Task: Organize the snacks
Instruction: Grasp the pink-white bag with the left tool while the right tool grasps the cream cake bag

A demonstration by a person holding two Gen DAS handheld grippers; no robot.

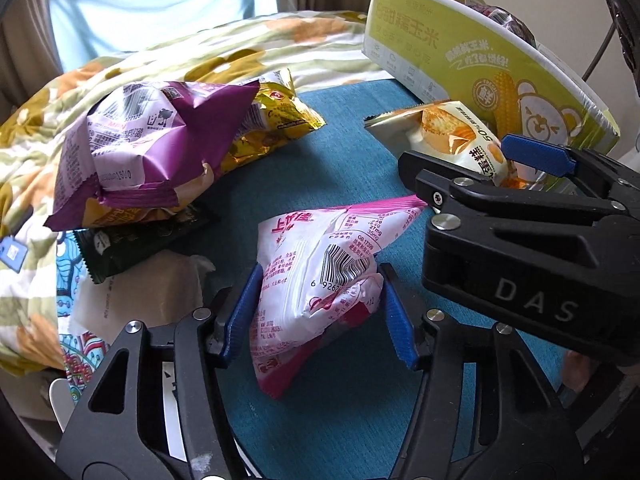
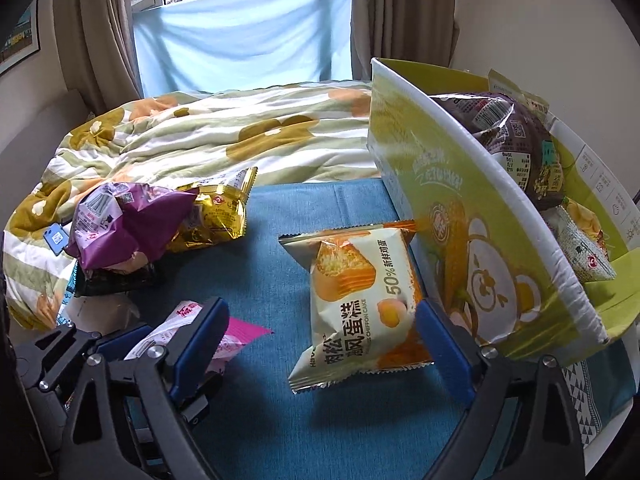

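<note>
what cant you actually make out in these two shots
- Dark green packet, left wrist view: mostly under the purple snack bag.
- Green corn box contents, right wrist view: its wall hides the lower packets.
- Pink-white packet, right wrist view: covered by the left gripper.

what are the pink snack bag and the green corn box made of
Pink snack bag: thin glossy plastic film, likely; it crinkles and catches highlights between the left gripper's fingers.
Green corn box: printed cardboard with a semi-gloss face, apparently; its stiff flat wall shows a pale raw cut edge on top.

Pink-white packet point(image 1: 320, 280) (crumpled), cake pkt point(image 2: 360, 304) flat
</note>
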